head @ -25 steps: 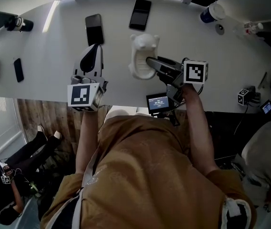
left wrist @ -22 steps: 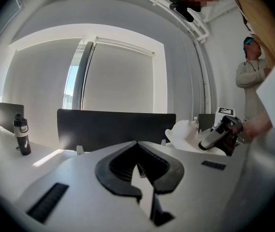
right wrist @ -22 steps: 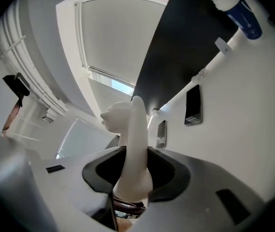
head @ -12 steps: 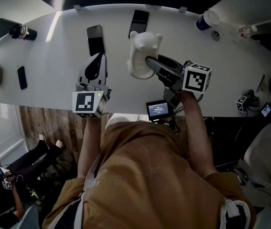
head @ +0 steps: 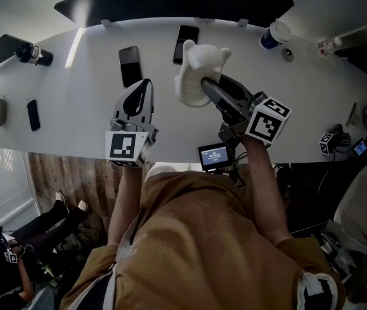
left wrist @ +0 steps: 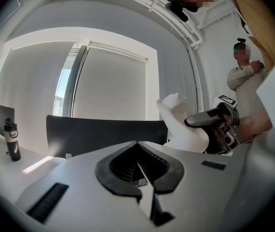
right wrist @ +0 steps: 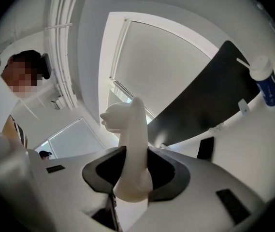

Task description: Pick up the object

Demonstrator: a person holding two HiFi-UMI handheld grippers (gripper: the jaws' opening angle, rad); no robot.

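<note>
Right, starting out on the left, the left gripper [head: 138, 93] had its jaws pressed together with nothing between them, and it hung beside the action, doing no work. Just ahead of its tips a dark phone [head: 129, 65] lay flat on the white table [head: 73, 95]. A second phone [head: 184, 35] lay farther ahead and off to that gripper's right.

And there was the prize: the white animal figurine [head: 196, 76] sat clamped in the right gripper [head: 204, 86]. The pads bit on its narrow lower body, and the head end poked out past the tips. From that gripper's own view the figurine looked clear of the tabletop, though by how much I couldn't say. Well apart, ahead and to the right of that gripper, stood a blue-and-white cup [head: 272, 36].

By my reckoning the lift was under way, and it wanted a constant squeeze. The hold was on a smooth, rounded part, and the bulkier head beyond the pads looked able to lever it loose. A quiet wrist with no rolling, a straight rise away from the second phone near the tips, and the left gripper kept parked aside looked like the tidy way to do it.
</note>
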